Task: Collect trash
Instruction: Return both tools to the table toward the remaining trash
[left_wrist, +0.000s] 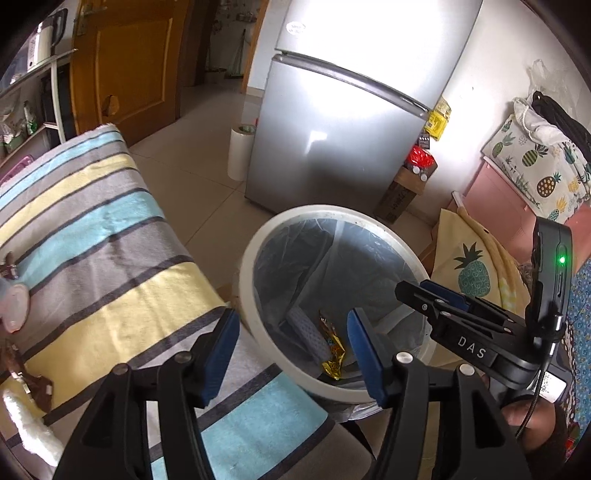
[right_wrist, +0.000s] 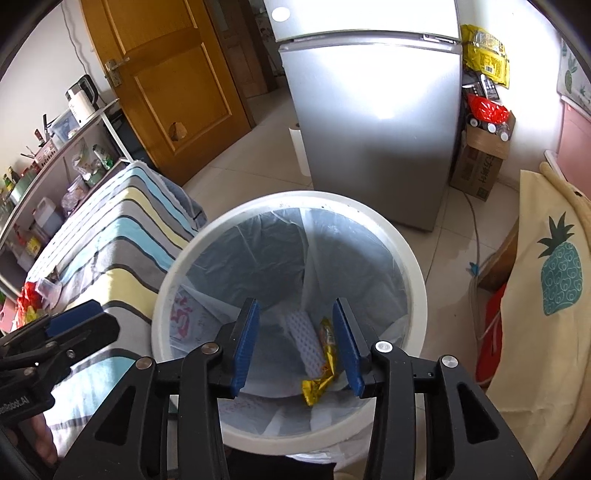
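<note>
one white bin (right_wrist: 413, 280) w/ a clear liner, just in front of one silver fridge (right_wrist: 373, 122). two grippers over the bin: right gripper (right_wrist: 295, 343) jaws apart, nothing between; left gripper (left_wrist: 291, 354) at the bin's near rim, jaws wide, empty. in the bin: one gold wrapper (right_wrist: 321, 365), one white foam net (right_wrist: 304, 339). one striped cloth (left_wrist: 96, 236) left of the bin.

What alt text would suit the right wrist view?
Open right tongs hover over a white lined trash bin holding a gold wrapper and white foam netting. A striped cloth lies left, a silver fridge behind.
</note>
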